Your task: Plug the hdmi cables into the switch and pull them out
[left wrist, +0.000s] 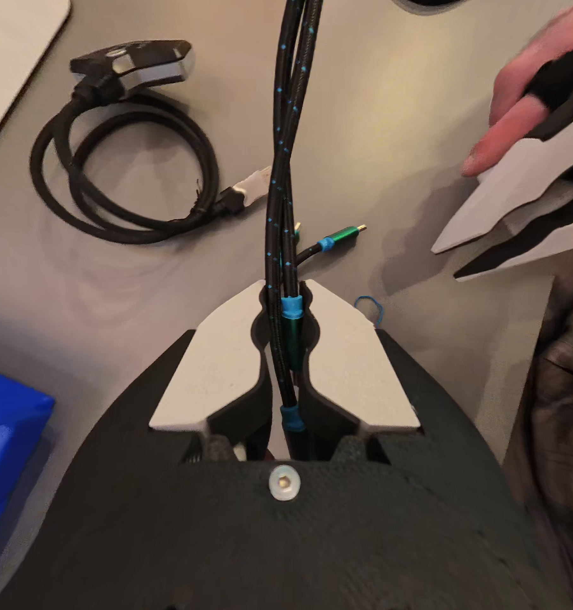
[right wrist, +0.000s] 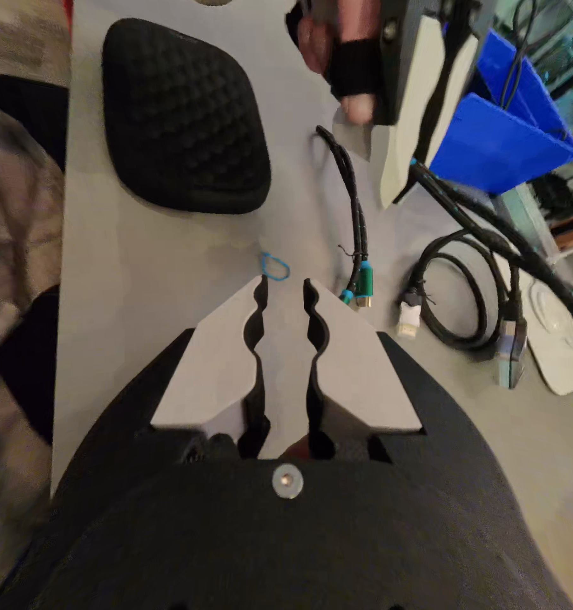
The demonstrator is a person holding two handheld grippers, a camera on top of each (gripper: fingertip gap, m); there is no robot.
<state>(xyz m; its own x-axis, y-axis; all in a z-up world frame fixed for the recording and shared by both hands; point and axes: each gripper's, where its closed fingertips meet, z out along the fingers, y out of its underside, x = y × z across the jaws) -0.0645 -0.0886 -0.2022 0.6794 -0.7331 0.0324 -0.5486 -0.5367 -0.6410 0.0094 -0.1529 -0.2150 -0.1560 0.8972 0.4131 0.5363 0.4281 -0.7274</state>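
My left gripper point(left wrist: 284, 287) has its fingers clamped on the braided HDMI cables point(left wrist: 286, 165); my right gripper point(right wrist: 283, 280) hovers, fingers apart. The switch point(left wrist: 146, 62) sits on the desk point(left wrist: 394, 132), nothing plugged in yet, I'd say.

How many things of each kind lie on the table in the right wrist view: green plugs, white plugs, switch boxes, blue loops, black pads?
Green plugs: 2
White plug: 1
Switch box: 1
Blue loop: 1
Black pad: 1
Total: 6
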